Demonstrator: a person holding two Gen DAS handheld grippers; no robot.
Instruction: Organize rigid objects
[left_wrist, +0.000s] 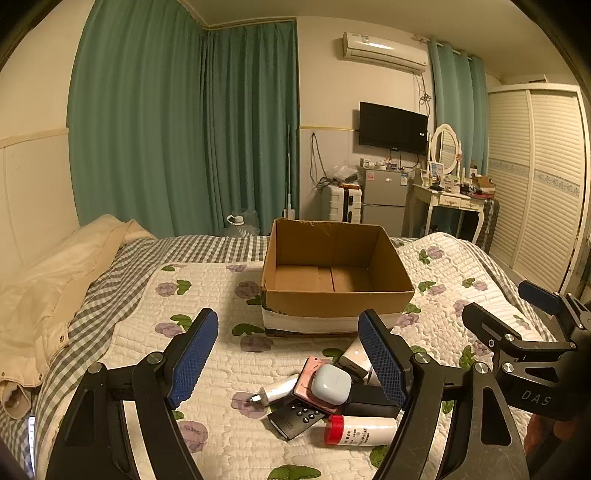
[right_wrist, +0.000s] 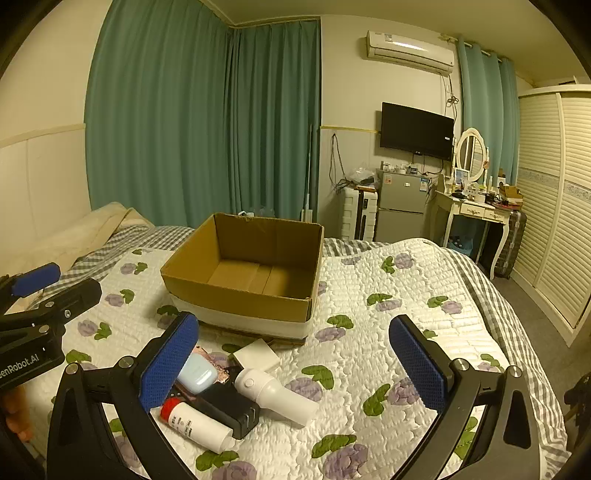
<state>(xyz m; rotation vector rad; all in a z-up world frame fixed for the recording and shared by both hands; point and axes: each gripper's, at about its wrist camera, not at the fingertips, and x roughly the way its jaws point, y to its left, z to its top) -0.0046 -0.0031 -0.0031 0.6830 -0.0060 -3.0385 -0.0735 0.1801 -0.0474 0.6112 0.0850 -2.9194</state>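
An open, empty cardboard box (left_wrist: 338, 291) (right_wrist: 240, 291) sits on the quilted bed. In front of it lies a pile of small items: a pale blue case (left_wrist: 331, 384) (right_wrist: 196, 373), a pink phone (left_wrist: 308, 373), a black remote (left_wrist: 295, 419), a white bottle with a red cap (left_wrist: 360, 430) (right_wrist: 195, 424), a black block (left_wrist: 373, 400) (right_wrist: 227, 406), a white cylinder device (right_wrist: 275, 395) and a white box (right_wrist: 256, 355). My left gripper (left_wrist: 290, 360) is open above the pile. My right gripper (right_wrist: 293, 365) is open above the pile's right side.
A cream duvet (left_wrist: 55, 280) lies at the bed's left. Beyond the bed stand green curtains (left_wrist: 184, 129), a small fridge (left_wrist: 384, 195), a suitcase (left_wrist: 341, 203), a dressing table (left_wrist: 448, 199) and a wardrobe (left_wrist: 535, 184). A phone (left_wrist: 31, 439) lies at the left edge.
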